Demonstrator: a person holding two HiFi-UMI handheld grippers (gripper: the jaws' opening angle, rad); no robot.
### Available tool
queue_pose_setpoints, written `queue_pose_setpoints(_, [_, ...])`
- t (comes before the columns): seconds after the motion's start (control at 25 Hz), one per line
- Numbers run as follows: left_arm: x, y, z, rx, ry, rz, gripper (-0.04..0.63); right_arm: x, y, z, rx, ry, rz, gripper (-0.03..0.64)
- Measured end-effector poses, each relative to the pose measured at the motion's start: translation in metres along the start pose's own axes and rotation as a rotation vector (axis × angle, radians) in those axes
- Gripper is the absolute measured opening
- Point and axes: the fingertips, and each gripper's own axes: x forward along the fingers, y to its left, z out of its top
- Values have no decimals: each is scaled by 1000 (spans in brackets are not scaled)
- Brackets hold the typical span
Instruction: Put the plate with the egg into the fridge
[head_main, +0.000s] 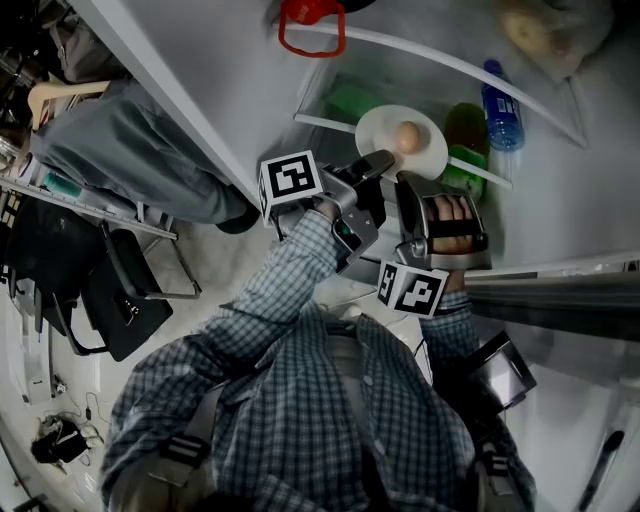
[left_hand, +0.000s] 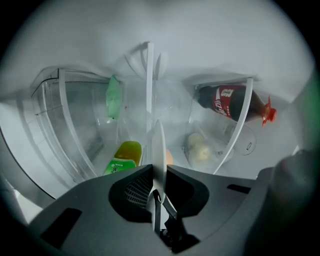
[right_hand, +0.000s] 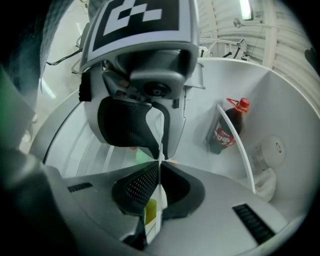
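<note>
Left gripper (head_main: 379, 162) and right gripper (head_main: 407, 181) both clamp plate (head_main: 428, 150) rim; egg (head_main: 407, 136) atop, just ahead

Cola btl (left_hand: 227, 102), green btl (left_hand: 122, 159), blue water btl (head_main: 500, 110).

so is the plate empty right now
No, in the head view a brown egg sits on the plate.
</note>
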Motion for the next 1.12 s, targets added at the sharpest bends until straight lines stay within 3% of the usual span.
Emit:
queue_pose_setpoints(0.6, [5, -11, -3, 127, 53, -46, 57, 3, -8, -3, 59, 7, -3, 20])
queue_pose_setpoints(0.84, [4, -10, -7, 139, 74, -57, 68, 4, -7, -4, 62, 14, -5, 20])
queue_pose_setpoints(1.12, [1, -16, -27, 177, 149, -86, 69, 10, -11, -10, 55, 30, -5, 20])
